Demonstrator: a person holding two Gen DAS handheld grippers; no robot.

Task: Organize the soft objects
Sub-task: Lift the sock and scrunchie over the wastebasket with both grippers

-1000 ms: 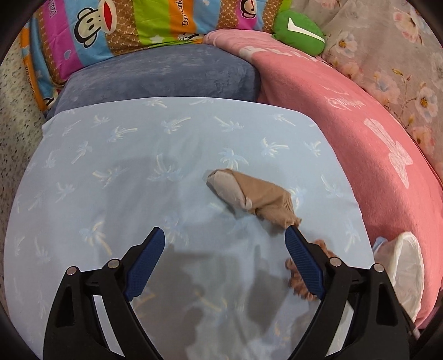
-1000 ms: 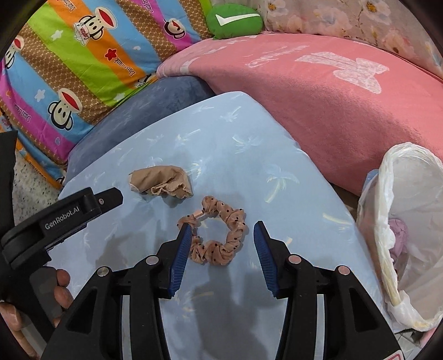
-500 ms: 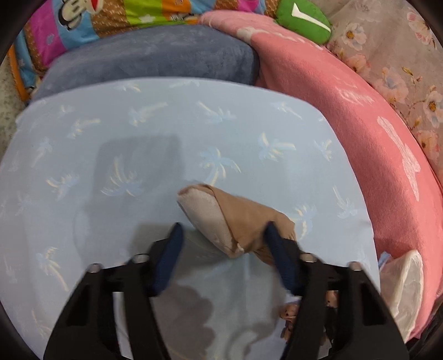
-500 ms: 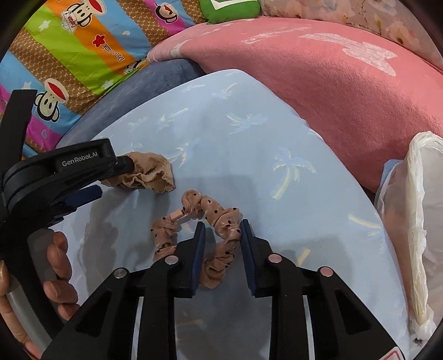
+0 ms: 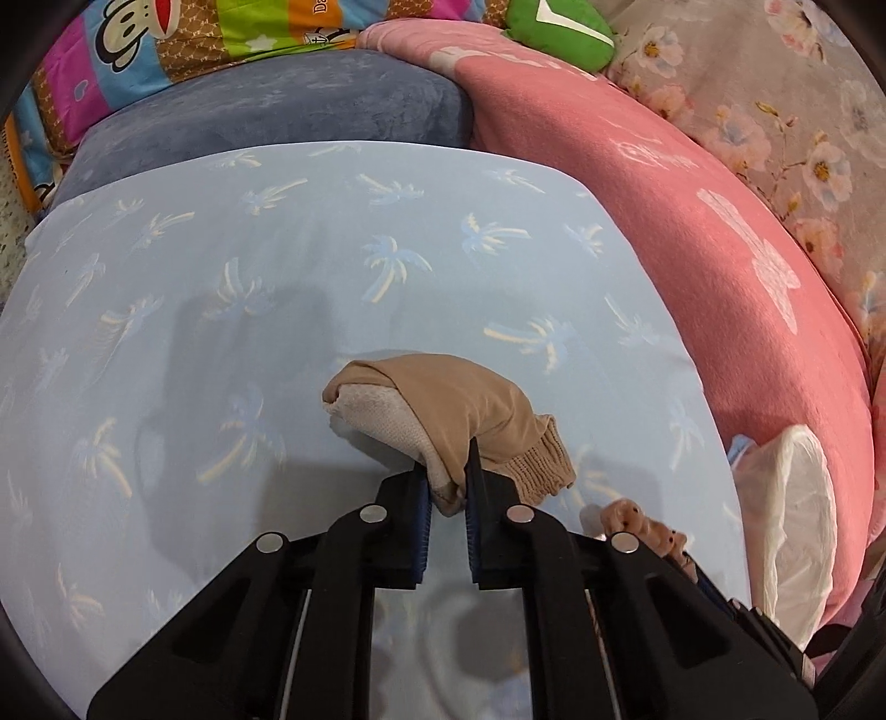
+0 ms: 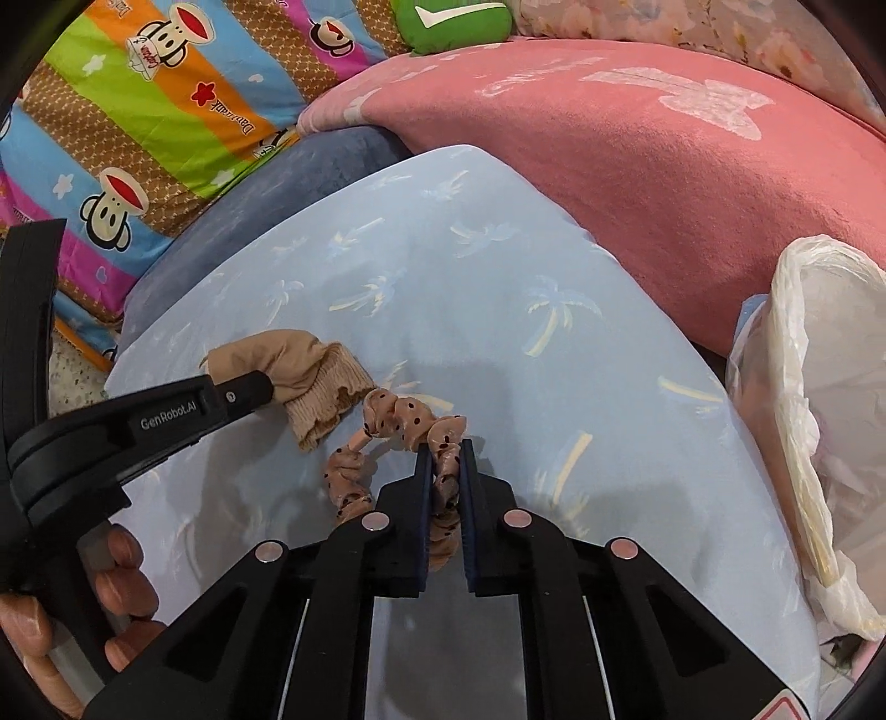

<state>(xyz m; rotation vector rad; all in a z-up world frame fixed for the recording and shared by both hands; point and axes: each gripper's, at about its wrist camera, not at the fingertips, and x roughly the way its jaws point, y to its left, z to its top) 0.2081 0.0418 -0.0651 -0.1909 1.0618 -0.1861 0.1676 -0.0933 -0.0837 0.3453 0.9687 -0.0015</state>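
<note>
A rolled beige sock (image 5: pixel 459 410) with a ribbed cuff lies on the light blue palm-print cushion (image 5: pixel 332 266). My left gripper (image 5: pixel 446 476) is shut on the sock's near end. In the right wrist view the same sock (image 6: pixel 310 371) shows beside the left gripper's black finger. A tan dotted scrunchie (image 6: pixel 398 437) lies just right of the sock, and my right gripper (image 6: pixel 443 471) is shut on its near loop. The scrunchie (image 5: pixel 637 520) peeks out at the lower right of the left wrist view.
A white plastic bag (image 6: pixel 814 421) stands open at the cushion's right edge. A pink blanket (image 6: pixel 637 155) rises behind, a dark blue cushion (image 5: pixel 266 111) at the back, a striped monkey-print quilt (image 6: pixel 138 111) at the left, and a green plush (image 6: pixel 454 22) on top. A hand (image 6: pixel 111 581) holds the left gripper.
Both grippers moved forward and went from open to shut: the left one closed on the sock, the right one on the scrunchie.
</note>
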